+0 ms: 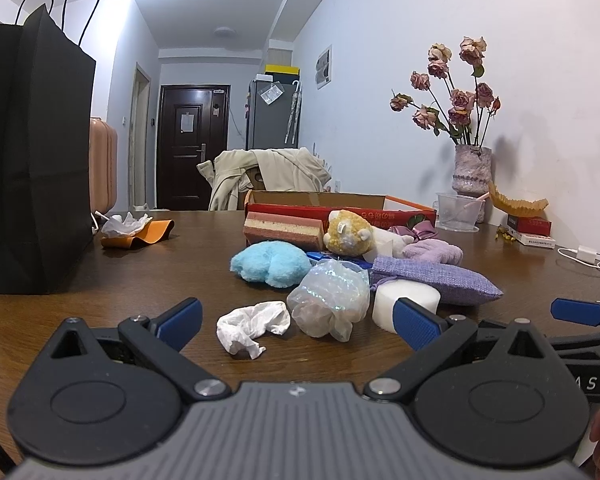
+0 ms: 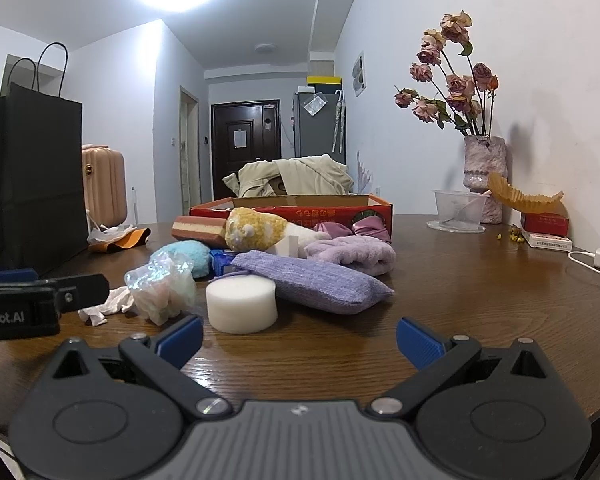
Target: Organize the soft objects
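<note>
- Two grippers are seen low over a brown wooden table [image 1: 148,276]: the left gripper [image 1: 300,322] fills the bottom of its own view, its blue-padded fingers spread wide with nothing between them.
- The right gripper [image 2: 300,338] is likewise spread and empty at the bottom of its own view; one blue pad of it is also caught at the right edge of the left view.
- Soft objects are heaped at mid-frame: a crumpled white tissue [image 1: 252,328] lies nearest the left gripper, touching an iridescent plastic bag [image 1: 330,298].
- A white foam cylinder [image 2: 242,304] is stood upright just beside the bag, against a lilac fabric pouch [image 2: 316,282].
- Behind these, a light-blue fluffy piece [image 1: 270,264], a yellow plush toy [image 1: 348,232], a pink layered sponge block [image 1: 284,230] and a folded lavender towel [image 2: 352,254] are piled together.
- A red cardboard box [image 2: 292,210], open at the top, is set just behind the heap.
- A black paper bag [image 1: 32,160] is stood upright at the left of the frame.
- A vase of dried roses [image 1: 472,172] is placed at the right, near the wall.
</note>
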